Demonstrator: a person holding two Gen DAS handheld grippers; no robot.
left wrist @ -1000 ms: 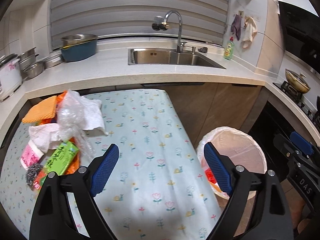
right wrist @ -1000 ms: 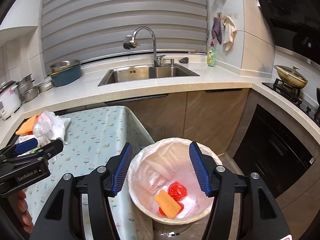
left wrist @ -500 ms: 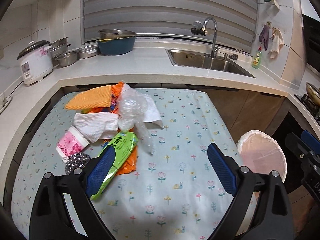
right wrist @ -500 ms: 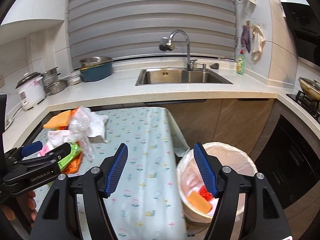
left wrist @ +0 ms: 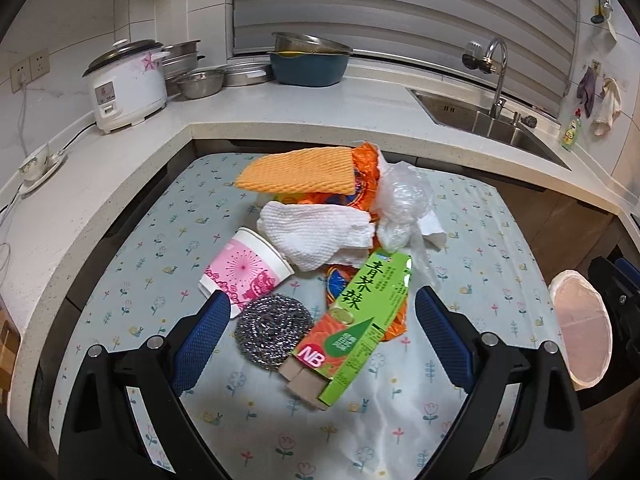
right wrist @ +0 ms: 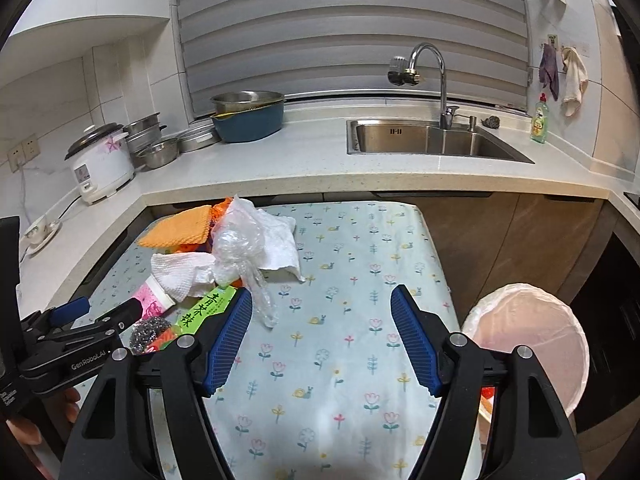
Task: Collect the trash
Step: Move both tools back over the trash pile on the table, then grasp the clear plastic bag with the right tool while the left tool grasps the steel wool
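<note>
Left gripper [left wrist: 320,336]: jaws spread wide, nothing clamped. Steel scrubber [left wrist: 273,332] and green snack box [left wrist: 356,320] lie on the cloth between the blue pads [left wrist: 200,340], not pressed by either. Left pad tip sits just in front of the pink paper cup [left wrist: 244,272]; contact cannot be told.

Right gripper [right wrist: 320,340]: jaws opening, released, only flowered tablecloth [right wrist: 340,360] between them (a tail of the clear plastic bag [right wrist: 240,248] ends just beside its left pad).

Trash pile sits on the table's left half: orange sponge cloth [left wrist: 296,170] at the back, white paper towel [left wrist: 320,236] in front of it, orange wrapper [left wrist: 366,168] under both, plastic bag to the right. Bin with pale liner [right wrist: 528,340] stands off the table's right edge, well apart from the pile.

Box's long axis runs diagonally, open flap end nearest the left gripper. Cup lies on its side, mouth toward the towel.

Behind: rice cooker [left wrist: 124,84], sink [right wrist: 432,140].
</note>
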